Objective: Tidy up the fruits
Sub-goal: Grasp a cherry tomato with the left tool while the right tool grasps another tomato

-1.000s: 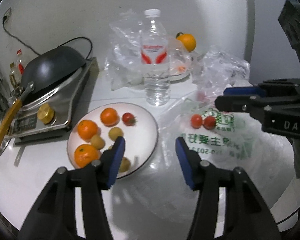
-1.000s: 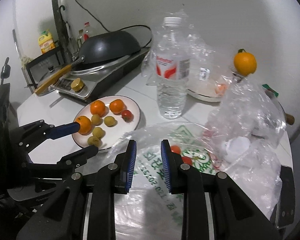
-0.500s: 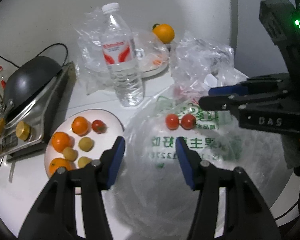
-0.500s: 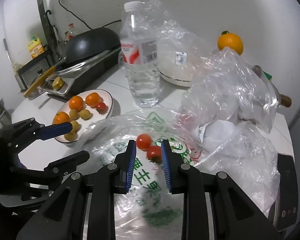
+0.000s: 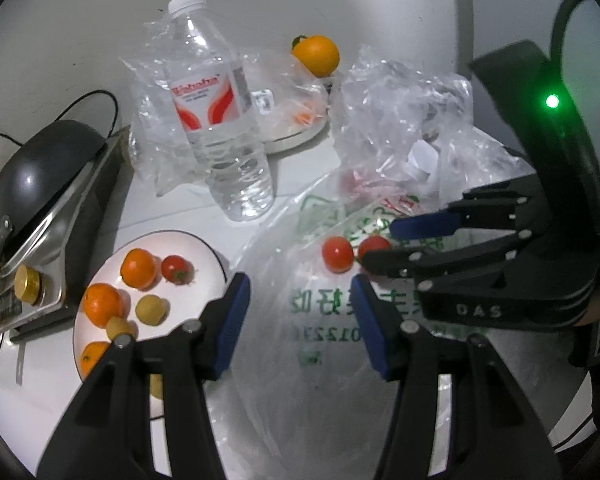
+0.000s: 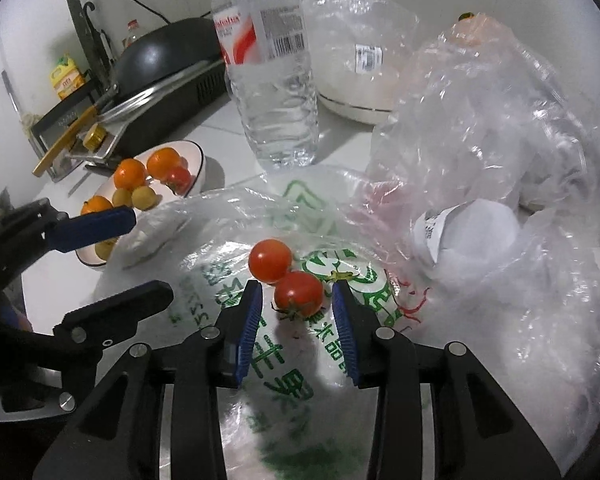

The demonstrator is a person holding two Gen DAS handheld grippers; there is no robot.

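Two cherry tomatoes lie on a printed plastic bag. The nearer tomato sits between the tips of my right gripper, whose jaws are opening and do not touch it. The second tomato lies just beyond. In the left wrist view the same two tomatoes rest by the right gripper. My left gripper hovers open and empty over the bag. The white plate at the left carries oranges, small yellow fruits and one tomato.
A water bottle stands behind the bag. Crumpled clear bags pile up at the right, holding paper. An orange sits on a covered dish at the back. A stove with a dark pan is at the left.
Both grippers moved right, away from the plate and over the printed bag. The right gripper came down close to the tomatoes and its jaws parted around the nearer one.
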